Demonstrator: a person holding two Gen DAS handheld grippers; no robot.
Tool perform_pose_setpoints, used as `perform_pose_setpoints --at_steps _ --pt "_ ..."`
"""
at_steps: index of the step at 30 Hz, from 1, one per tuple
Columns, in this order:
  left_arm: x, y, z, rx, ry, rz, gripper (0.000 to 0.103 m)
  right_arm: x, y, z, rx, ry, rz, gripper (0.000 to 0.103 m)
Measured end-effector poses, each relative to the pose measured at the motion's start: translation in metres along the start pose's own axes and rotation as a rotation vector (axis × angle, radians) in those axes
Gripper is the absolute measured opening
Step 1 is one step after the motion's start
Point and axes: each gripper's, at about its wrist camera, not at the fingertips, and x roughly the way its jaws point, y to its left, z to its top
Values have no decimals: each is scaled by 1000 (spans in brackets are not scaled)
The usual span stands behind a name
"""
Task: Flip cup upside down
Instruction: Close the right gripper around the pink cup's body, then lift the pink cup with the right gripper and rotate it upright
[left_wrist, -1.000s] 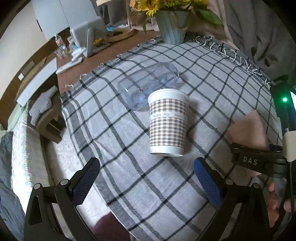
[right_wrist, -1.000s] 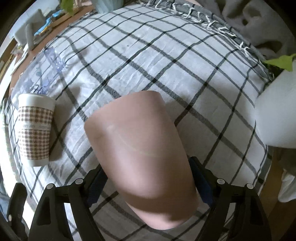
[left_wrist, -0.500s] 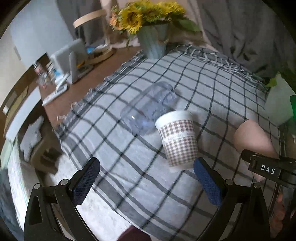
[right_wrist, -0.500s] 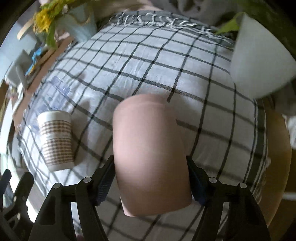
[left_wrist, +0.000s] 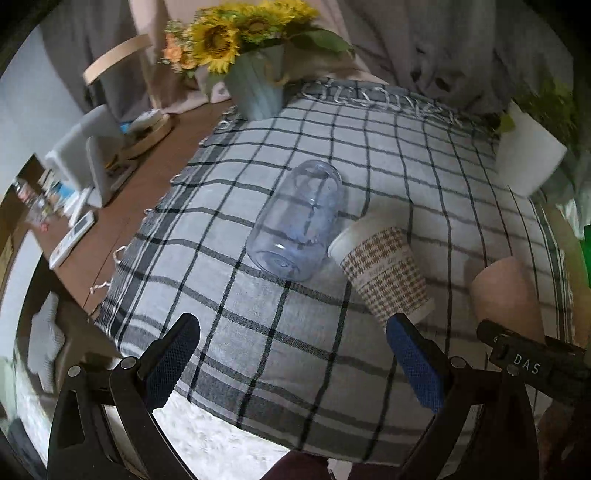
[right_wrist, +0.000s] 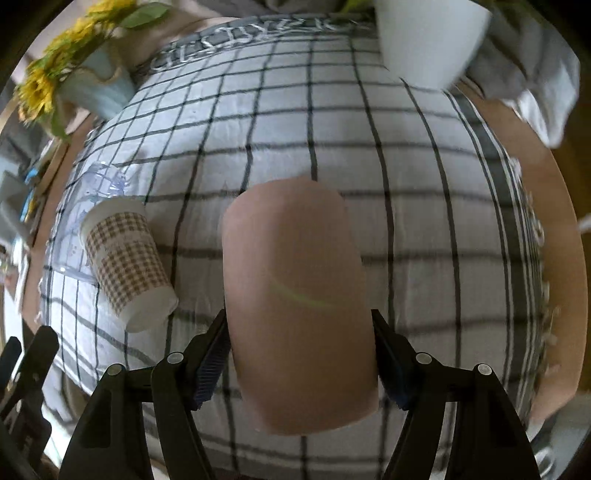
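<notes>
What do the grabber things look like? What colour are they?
Each hand-held gripper has two black plastic fingers with silver screws and bumpy blue pads. The left hand-held gripper sees the right one's side, marked "DAS" in white. The right hand-held gripper looks the same.
</notes>
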Motion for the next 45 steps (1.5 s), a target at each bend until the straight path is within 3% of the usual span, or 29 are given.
perform_pose_setpoints --at_steps 6,13,18,24,29,38,45 --pt "3 3 -5 80 -3 -28 103 7 1 -25 94 36 -22 70" --pt "-3 2 -11 107 -27 -44 103 4 -4 -44 109 33 11 70" --pt "-16 -6 -18 106 -62 -52 103 -25 -8 -51 73 -54 21 78" --pt "-45 -32 -35 141 -148 -153 103 -87 -27 -64 47 -243 -22 79" --pt "-59 -65 -56 194 -186 -209 103 -112 -47 -61 41 -323 -82 82" --pt "-51 -127 -98 260 -182 -257 103 -104 -95 -81 2 -287 -166 82" --pt "-33 -148 -115 245 -194 -242 102 -84 -122 -98 4 -216 -186 81"
